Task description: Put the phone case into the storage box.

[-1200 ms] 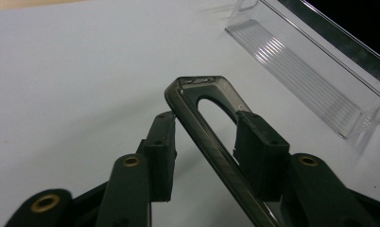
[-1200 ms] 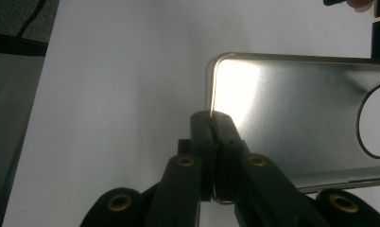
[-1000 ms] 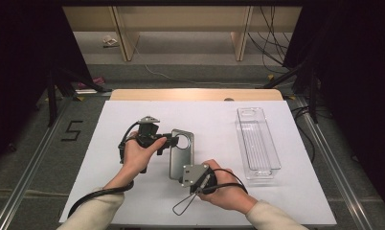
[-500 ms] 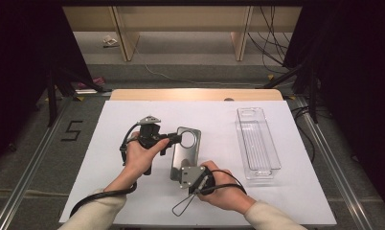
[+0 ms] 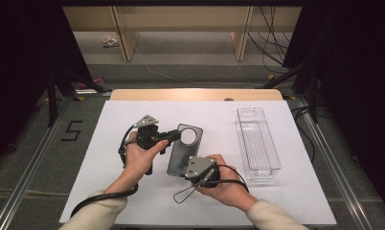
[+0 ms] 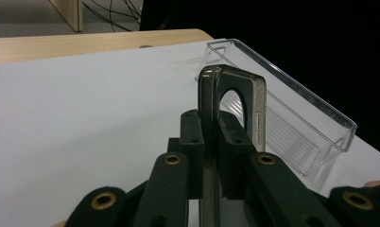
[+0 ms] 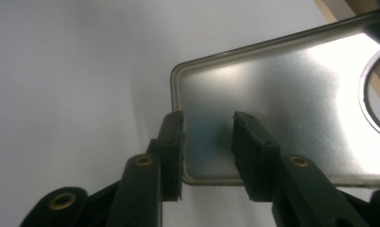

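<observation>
A person holds a claw tool in each hand over a white table point(image 5: 133, 201). The thing they work on is a flat grey phone case point(image 5: 178, 155) with a round hole near its far end. It sits near the middle of the table, and its long side runs from near to far, leaning a little to the right as it goes away. The left gripper point(image 6: 211, 142) has its jaws squeezed tight on the thin left edge of the case, close to the hole end, so the case stands up between them. The right gripper point(image 7: 207, 156) is at the near end of the case. Its jaws are apart, one on the edge and one over the shiny inside, and it may be just touching, but that is hard to tell. A clear plastic tray point(image 5: 257, 143) lies to the right, well apart from both hands.
</observation>
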